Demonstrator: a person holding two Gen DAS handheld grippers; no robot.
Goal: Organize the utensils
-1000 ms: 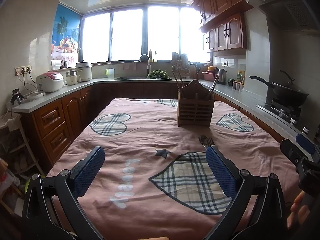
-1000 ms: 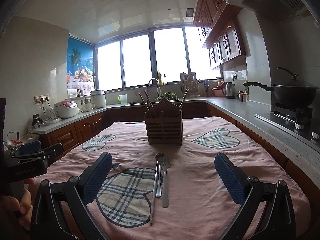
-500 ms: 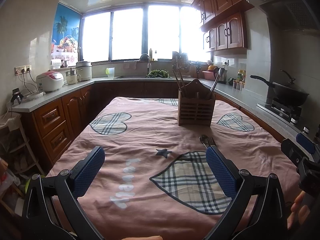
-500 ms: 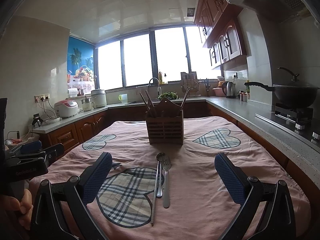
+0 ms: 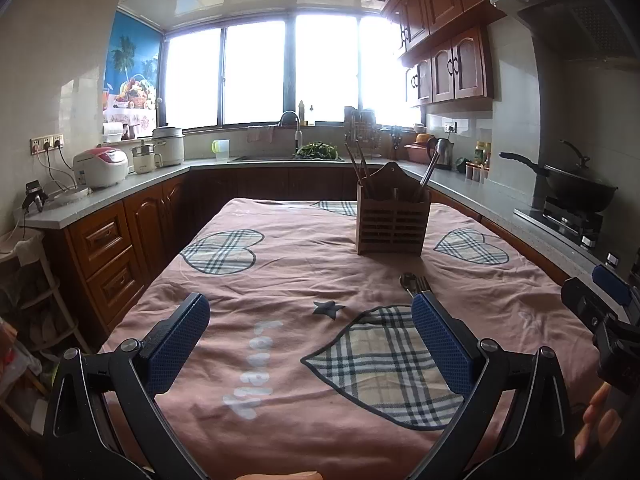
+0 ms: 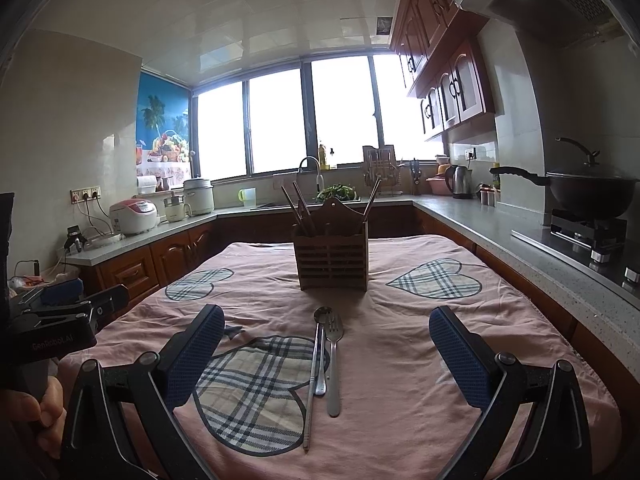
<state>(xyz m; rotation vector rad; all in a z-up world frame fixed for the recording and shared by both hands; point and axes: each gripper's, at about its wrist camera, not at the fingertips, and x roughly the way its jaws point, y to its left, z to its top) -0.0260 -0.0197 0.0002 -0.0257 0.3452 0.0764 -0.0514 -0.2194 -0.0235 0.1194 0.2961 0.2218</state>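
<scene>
Pink heart-patterned tablecloth (image 6: 400,344) in a wood-cabinet kitchen (window-lit), left gripper (image 5: 310,334) and right gripper (image 6: 326,344) both wide apart, empty.

Black tongs (image 6: 326,346), blue textured pads (image 6: 458,356)

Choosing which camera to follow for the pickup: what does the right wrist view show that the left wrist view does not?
Only the right wrist view shows the whole fork, spoon and chopstick lying on the pink cloth between the open right gripper. Only the left wrist view shows the open left gripper over bare cloth, its finger hiding the handles. Both show the wooden holder.
</scene>
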